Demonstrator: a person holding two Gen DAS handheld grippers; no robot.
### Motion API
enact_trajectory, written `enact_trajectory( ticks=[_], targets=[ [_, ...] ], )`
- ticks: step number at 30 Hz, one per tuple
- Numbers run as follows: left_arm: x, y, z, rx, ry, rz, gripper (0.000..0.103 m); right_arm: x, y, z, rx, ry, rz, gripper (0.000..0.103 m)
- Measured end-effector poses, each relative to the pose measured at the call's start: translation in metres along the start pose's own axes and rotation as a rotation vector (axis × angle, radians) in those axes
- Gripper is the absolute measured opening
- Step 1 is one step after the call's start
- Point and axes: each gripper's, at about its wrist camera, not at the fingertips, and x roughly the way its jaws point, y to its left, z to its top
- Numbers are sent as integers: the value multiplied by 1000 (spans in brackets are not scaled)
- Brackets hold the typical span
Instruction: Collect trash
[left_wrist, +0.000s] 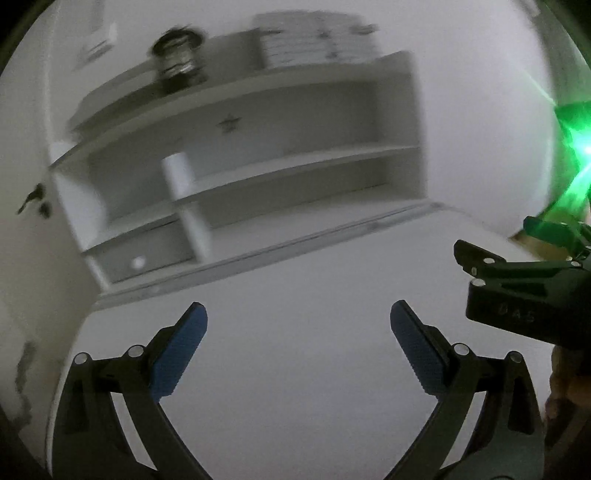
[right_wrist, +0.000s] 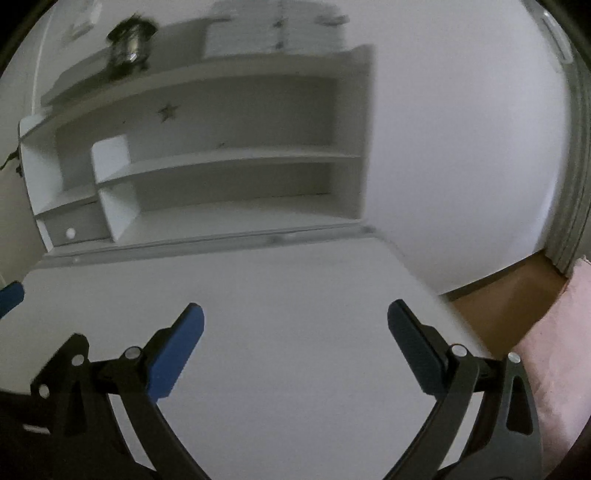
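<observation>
No trash shows in either view. My left gripper (left_wrist: 298, 314) is open and empty above the white desk top (left_wrist: 295, 369). My right gripper (right_wrist: 295, 314) is open and empty above the same desk top (right_wrist: 288, 350). The right gripper also shows at the right edge of the left wrist view (left_wrist: 517, 284), beside a green glare. A blue pad of the left gripper shows at the left edge of the right wrist view (right_wrist: 11, 293).
A white shelf unit (right_wrist: 221, 158) stands at the back of the desk, with a small drawer (right_wrist: 74, 230) at its lower left. A dark round object (right_wrist: 129, 44) and a white stack (right_wrist: 273, 33) sit on its top. Brown floor (right_wrist: 509, 295) and pink fabric (right_wrist: 565, 350) lie right.
</observation>
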Motion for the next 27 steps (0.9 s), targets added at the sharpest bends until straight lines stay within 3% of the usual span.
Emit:
enact_trajectory(
  ticks=[3, 6, 11, 17, 27],
  targets=[
    [17, 33, -9, -89, 44, 19, 96, 21, 33, -3, 19, 37, 20, 96],
    [29, 56, -16, -115, 58, 56, 96, 26, 45, -10, 10, 39, 11, 96],
    [47, 76, -22, -150, 101, 85, 96, 25, 73, -11, -57, 2, -82, 96],
    [45, 88, -26, -191, 97, 104, 96, 29, 73, -14, -52, 50, -20, 96],
    [46, 84, -26, -157, 102, 112, 96, 36, 60, -13, 30, 73, -39, 96]
  ],
)
